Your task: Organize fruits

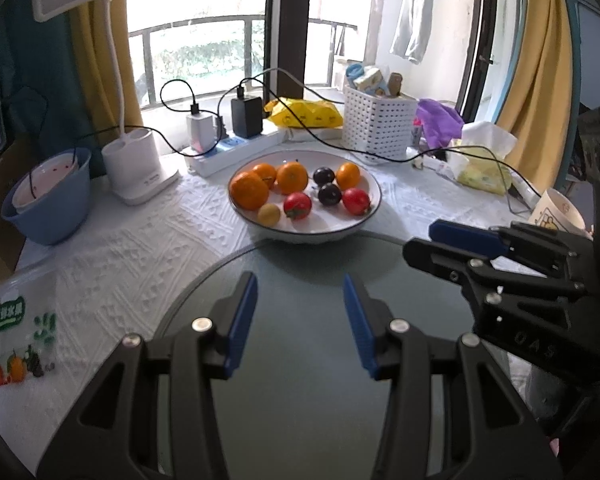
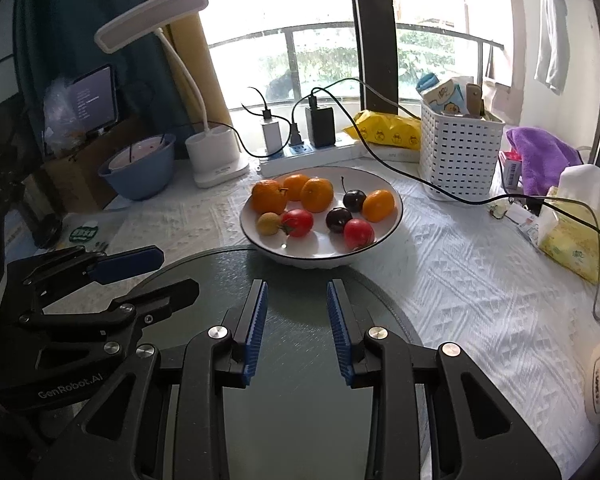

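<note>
A white bowl (image 1: 366, 222) (image 2: 392, 222) holds several oranges (image 1: 249, 190) (image 2: 269, 196), two red tomatoes (image 1: 297, 205) (image 2: 298, 222), two dark plums (image 1: 329, 194) (image 2: 338, 219) and a small yellow fruit (image 1: 269, 214) (image 2: 269, 223). A round grey glass disc (image 1: 300, 312) (image 2: 296, 320) lies just in front of the bowl. My left gripper (image 1: 300, 280) is open and empty above the disc. My right gripper (image 2: 297, 286) is open and empty above the disc; it also shows in the left wrist view (image 1: 436, 236). The left gripper shows at the left of the right wrist view (image 2: 172, 272).
A blue basin (image 1: 48, 200) (image 2: 140, 172), a white lamp base (image 1: 136, 168) (image 2: 216, 156), a power strip with chargers (image 1: 236, 148) (image 2: 312, 152), a white basket (image 1: 376, 120) (image 2: 456, 148), a tissue pack (image 1: 484, 168) (image 2: 576, 232) and loose cables (image 2: 440, 192) stand behind and beside the bowl. A printed bag (image 1: 12, 340) lies at the left.
</note>
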